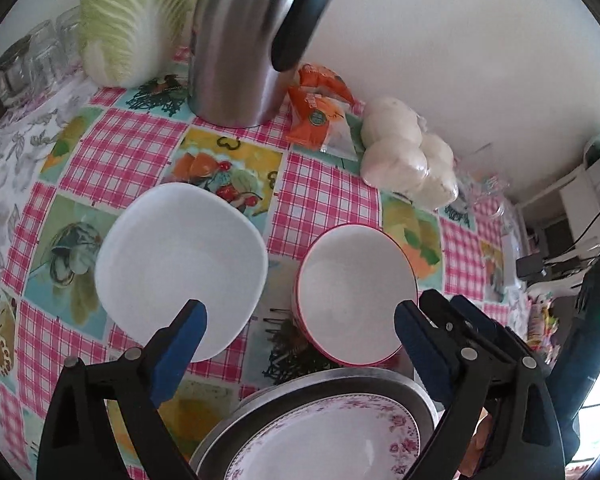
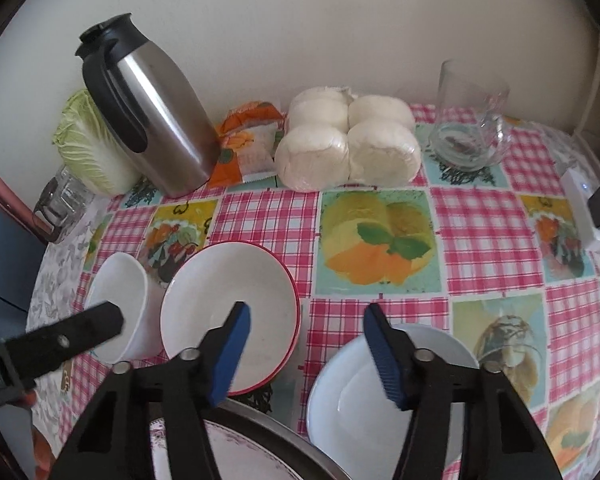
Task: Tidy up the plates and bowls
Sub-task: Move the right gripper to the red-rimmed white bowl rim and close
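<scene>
Table with dishes mostly unsorted. Floral plate (image 1: 324, 440) sits stacked in a metal tray (image 1: 420, 392) at 6 o'clock. White bowl (image 1: 180, 264), red-rimmed bowl (image 2: 228, 312) and plain plate (image 2: 340, 404) lie apart. Left gripper (image 1: 300, 320) and right gripper (image 2: 306, 344) hover with jaws parted, holding nothing.

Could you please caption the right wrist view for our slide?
Open right tongs hover between a red-rimmed bowl and a white plate.

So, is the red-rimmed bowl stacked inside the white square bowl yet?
No, the red-rimmed bowl sits beside the white square bowl on the tablecloth.
</scene>
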The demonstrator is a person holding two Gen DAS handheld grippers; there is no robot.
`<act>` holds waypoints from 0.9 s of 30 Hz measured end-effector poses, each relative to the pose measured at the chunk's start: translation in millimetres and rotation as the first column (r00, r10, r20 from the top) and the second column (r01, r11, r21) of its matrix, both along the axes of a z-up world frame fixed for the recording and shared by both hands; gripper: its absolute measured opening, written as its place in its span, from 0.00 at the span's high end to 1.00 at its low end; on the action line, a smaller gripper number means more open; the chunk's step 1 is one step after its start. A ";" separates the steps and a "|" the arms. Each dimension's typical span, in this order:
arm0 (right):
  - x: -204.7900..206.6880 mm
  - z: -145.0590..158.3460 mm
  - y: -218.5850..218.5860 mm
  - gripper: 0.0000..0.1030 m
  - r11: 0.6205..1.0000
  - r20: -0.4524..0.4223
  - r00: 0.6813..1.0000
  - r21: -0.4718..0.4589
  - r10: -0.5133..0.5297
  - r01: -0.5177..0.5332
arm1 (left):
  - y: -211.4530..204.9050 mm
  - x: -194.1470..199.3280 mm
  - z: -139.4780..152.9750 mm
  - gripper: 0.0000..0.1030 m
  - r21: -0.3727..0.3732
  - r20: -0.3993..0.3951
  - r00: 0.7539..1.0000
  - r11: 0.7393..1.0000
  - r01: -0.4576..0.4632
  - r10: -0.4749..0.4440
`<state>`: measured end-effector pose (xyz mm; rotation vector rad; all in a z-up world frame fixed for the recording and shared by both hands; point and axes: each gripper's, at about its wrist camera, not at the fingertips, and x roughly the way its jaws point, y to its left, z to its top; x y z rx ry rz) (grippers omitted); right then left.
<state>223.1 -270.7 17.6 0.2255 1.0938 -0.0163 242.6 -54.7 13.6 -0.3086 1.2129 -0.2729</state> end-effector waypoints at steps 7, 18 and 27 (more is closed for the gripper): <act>7.7 -9.8 -1.7 0.64 1.000 -0.016 0.999 0.007 0.029 -0.029 | -15.6 6.2 -7.6 0.33 0.012 -0.038 0.999 1.000 0.024 -0.024; 14.9 -23.7 9.2 0.85 0.996 -0.039 0.995 0.005 0.093 -0.093 | -32.3 5.2 -39.2 0.70 0.050 -0.113 0.993 0.997 0.052 -0.046; 21.1 -39.7 18.8 0.91 0.991 -0.071 0.990 -0.044 0.122 -0.125 | -36.4 15.0 -52.4 0.75 0.071 -0.136 0.990 0.996 0.049 -0.039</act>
